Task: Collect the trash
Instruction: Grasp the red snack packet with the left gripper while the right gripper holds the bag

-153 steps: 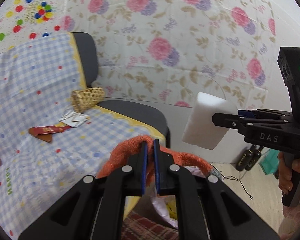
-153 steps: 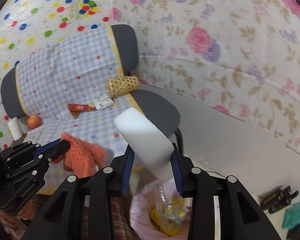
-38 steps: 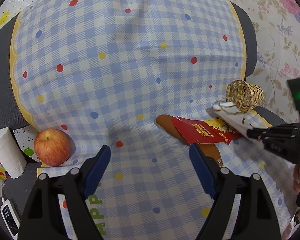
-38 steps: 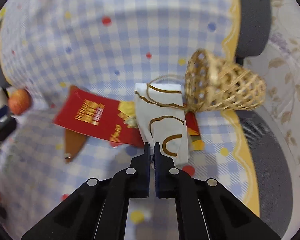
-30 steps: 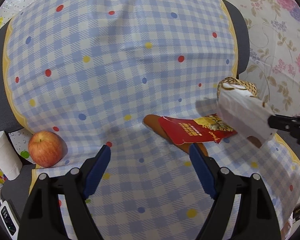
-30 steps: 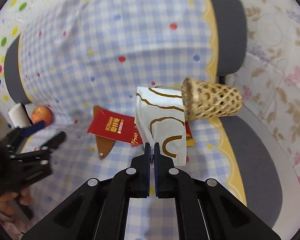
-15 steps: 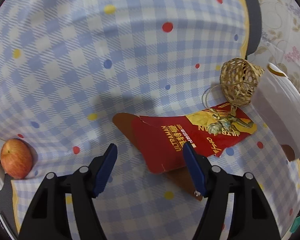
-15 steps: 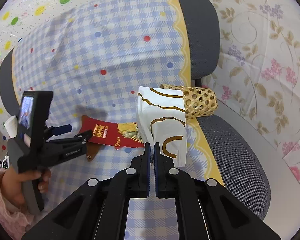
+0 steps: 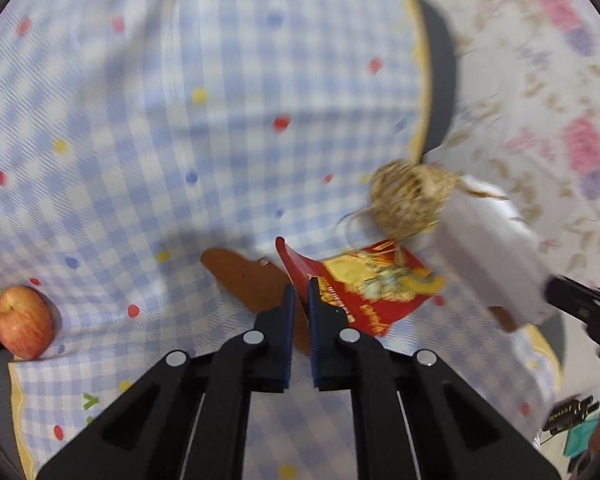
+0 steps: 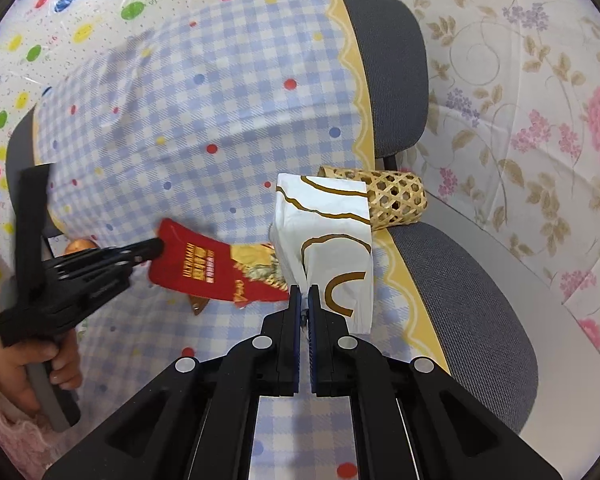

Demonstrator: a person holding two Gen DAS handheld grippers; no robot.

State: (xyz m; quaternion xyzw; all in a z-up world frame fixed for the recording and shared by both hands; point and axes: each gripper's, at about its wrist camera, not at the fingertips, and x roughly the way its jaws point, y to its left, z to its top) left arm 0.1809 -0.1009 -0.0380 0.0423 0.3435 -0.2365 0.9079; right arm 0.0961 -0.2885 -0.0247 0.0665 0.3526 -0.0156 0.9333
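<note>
Trash pinched in both claws, above the checked cloth on the chair.
Left claw has just closed, jaws pressed onto the corner of the red wrapper, lifted off the cloth. Right claw clamped on the white paper bag, held up in front of the wicker basket. Brown scrap lies under the wrapper; apple sits well left.

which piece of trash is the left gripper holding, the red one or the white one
The red wrapper: the left gripper pinches its corner. The white paper bag hangs from the right gripper.
</note>
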